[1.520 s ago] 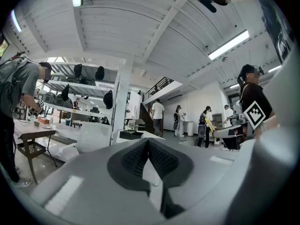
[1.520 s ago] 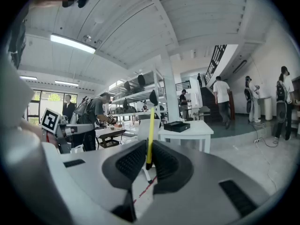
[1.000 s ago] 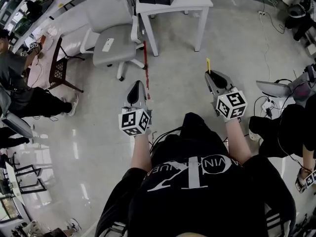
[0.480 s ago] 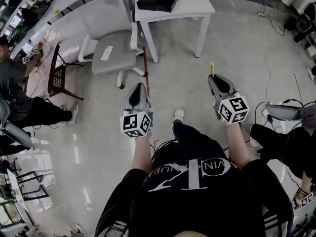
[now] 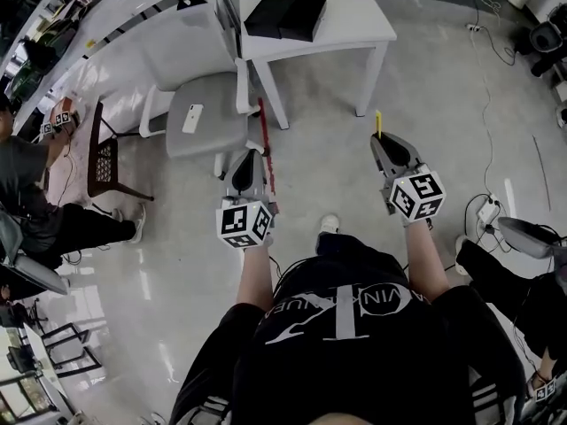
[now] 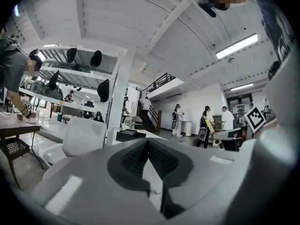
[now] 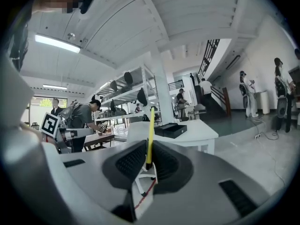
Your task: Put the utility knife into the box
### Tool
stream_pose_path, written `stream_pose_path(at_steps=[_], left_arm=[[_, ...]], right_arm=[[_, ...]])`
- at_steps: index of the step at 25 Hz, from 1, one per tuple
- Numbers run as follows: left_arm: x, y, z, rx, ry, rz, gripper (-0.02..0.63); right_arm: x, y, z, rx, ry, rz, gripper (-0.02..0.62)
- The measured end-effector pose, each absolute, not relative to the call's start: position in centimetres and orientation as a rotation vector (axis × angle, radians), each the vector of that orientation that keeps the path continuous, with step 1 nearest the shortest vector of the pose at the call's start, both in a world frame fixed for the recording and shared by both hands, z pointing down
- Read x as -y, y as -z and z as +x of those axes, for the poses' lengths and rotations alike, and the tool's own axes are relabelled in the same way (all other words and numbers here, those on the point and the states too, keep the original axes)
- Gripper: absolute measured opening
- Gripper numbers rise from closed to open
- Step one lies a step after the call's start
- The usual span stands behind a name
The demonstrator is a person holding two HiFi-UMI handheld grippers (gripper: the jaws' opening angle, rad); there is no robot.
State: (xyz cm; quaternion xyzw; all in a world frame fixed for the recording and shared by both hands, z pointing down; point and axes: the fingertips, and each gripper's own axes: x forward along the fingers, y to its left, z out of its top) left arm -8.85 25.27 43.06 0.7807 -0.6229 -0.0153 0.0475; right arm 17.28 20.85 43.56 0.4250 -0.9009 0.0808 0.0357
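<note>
Knife carry: with your right gripper (image 5: 381,140) clamped on the yellow utility knife (image 5: 376,121) and your left gripper (image 5: 247,156) shut, empty, hold it steady approaching the open black box (image 5: 285,14) on the white table (image 5: 358,11).

Table (image 5: 354,25): ahead of the person, at the top of the head view.
Box (image 5: 285,14): on the table, near its left edge.
Chair (image 5: 199,104): left of the table, touching or just beside its left side.
Left gripper (image 5: 248,155): before the person on the left, just behind the chair's base.
Right gripper (image 5: 383,138): on the right, well apart from the left one, behind the table's right leg.
Utility knife (image 5: 376,122): between the right gripper's jaws, sticking out forward toward the table.
Side table (image 5: 106,149): far left, beside another person (image 5: 31,184).
</note>
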Motion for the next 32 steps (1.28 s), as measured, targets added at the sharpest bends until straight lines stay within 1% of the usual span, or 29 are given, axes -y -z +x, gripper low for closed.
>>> stream_pose_path(at_steps=[11,27,32], left_arm=[[-15.6,-42.5,-9.3,1.857,0.024,2.437,0.012],[-10.0,-43.2,-10.6,1.857,0.031,2.415,0.011],[-6.5,-44.0,-11.4,1.836,0.031,2.413,0.011]], right_arm=[[-12.0,-43.7,16.2,2.774,-0.282,1.333,0.052],[-6.1,-43.9,13.1,2.793,-0.292,1.24,0.052],[-3.6,-44.7,12.2,2.777,-0.299,1.241,0.052]])
